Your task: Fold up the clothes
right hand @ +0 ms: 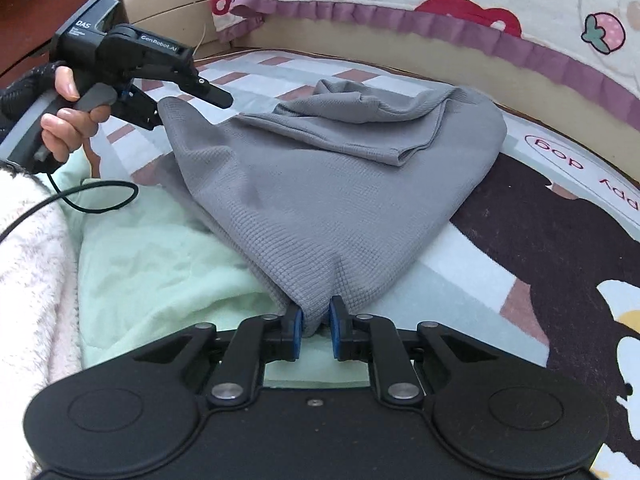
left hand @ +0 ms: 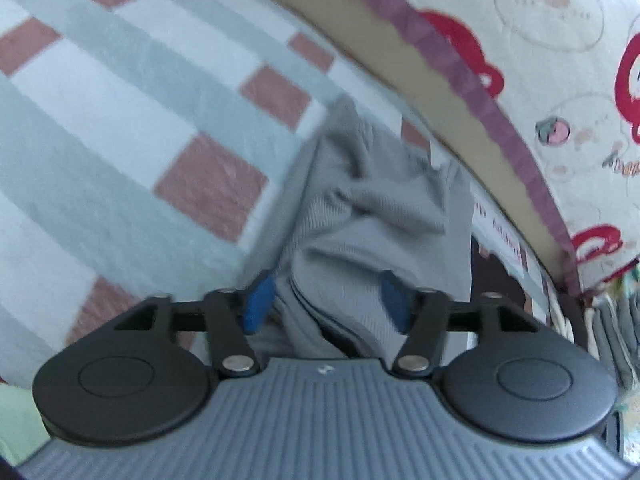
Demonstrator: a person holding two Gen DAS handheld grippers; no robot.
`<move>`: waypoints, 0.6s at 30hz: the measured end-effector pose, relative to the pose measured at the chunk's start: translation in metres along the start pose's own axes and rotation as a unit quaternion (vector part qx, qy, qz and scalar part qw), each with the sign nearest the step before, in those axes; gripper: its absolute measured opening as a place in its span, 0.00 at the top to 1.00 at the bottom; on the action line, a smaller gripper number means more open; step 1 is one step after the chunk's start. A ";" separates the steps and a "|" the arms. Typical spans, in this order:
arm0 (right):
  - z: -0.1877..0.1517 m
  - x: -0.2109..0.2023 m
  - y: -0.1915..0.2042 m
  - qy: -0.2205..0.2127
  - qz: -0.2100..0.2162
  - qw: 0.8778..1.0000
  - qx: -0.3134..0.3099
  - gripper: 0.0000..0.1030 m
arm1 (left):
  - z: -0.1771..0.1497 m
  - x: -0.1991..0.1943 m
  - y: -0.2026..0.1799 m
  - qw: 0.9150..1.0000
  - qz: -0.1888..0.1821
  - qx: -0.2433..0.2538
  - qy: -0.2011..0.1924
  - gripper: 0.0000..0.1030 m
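The grey garment [right hand: 332, 184] lies bunched on the checked blanket [left hand: 120, 120], its far end close to the purple-frilled bed edge [right hand: 440, 36]; open blanket lies to the left in the left wrist view, a green cloth [right hand: 160, 248] just beside its near edge; the right gripper [right hand: 316, 328] is clenched on the near hem; the left gripper [left hand: 326, 300] stands released, cloth loose between its pads [left hand: 258, 304]; the knit is ribbed, one end folded over.
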State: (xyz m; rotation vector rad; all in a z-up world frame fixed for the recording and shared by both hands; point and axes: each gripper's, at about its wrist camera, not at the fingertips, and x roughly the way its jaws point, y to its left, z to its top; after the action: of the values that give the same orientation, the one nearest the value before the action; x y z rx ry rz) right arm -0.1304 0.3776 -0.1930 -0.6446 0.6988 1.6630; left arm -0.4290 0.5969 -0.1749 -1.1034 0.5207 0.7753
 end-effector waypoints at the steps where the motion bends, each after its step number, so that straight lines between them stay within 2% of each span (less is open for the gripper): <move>1: 0.000 0.000 0.000 0.000 0.000 1.000 0.002 0.83 | -0.001 0.004 0.001 1.000 -0.001 -0.004 0.013 0.35; 3: 0.000 0.000 0.000 -0.001 0.001 1.000 0.002 0.83 | -0.002 0.008 0.005 1.000 -0.007 -0.012 0.026 0.38; 4: 0.000 -0.001 0.001 -0.002 0.001 1.000 0.000 0.83 | -0.003 0.009 0.005 0.999 -0.014 -0.011 0.027 0.49; 5: 0.000 -0.001 0.001 -0.003 0.002 1.000 -0.001 0.83 | -0.004 0.005 0.002 1.000 -0.009 -0.001 0.013 0.93; 7: 0.000 -0.009 -0.002 -0.025 0.028 0.999 0.008 0.88 | -0.005 -0.007 -0.013 0.997 0.039 0.058 -0.029 0.94; 9: 0.003 -0.016 -0.006 -0.042 0.059 0.997 0.023 0.89 | -0.010 -0.015 -0.027 0.991 0.063 0.100 -0.060 0.94; 10: 0.004 -0.017 -0.006 -0.041 0.060 0.997 0.018 0.90 | -0.011 -0.016 -0.031 0.989 0.070 0.114 -0.064 0.94; 11: 0.004 -0.016 -0.005 -0.036 0.055 0.998 0.007 0.90 | -0.012 -0.014 -0.034 0.987 0.082 0.123 -0.060 0.93; 13: 0.002 -0.010 -0.001 -0.018 0.048 0.998 -0.019 0.90 | -0.010 -0.002 -0.032 0.987 0.101 0.123 -0.027 0.93; 16: -0.003 -0.004 -0.001 -0.003 0.046 0.999 -0.015 0.90 | -0.008 0.013 -0.026 0.986 0.125 0.112 0.016 0.86; 17: -0.005 -0.004 -0.002 -0.002 0.049 0.999 -0.011 0.90 | -0.008 0.013 -0.025 0.985 0.132 0.107 0.016 0.81; 18: -0.005 -0.003 -0.003 0.000 0.052 0.999 -0.010 0.90 | -0.008 0.011 -0.023 0.985 0.139 0.103 0.009 0.80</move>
State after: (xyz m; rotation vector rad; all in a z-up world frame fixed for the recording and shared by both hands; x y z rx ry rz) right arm -0.1269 0.3722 -0.1943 -0.6321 0.7279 1.7673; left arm -0.4043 0.5872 -0.1718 -0.8566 0.7648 0.9318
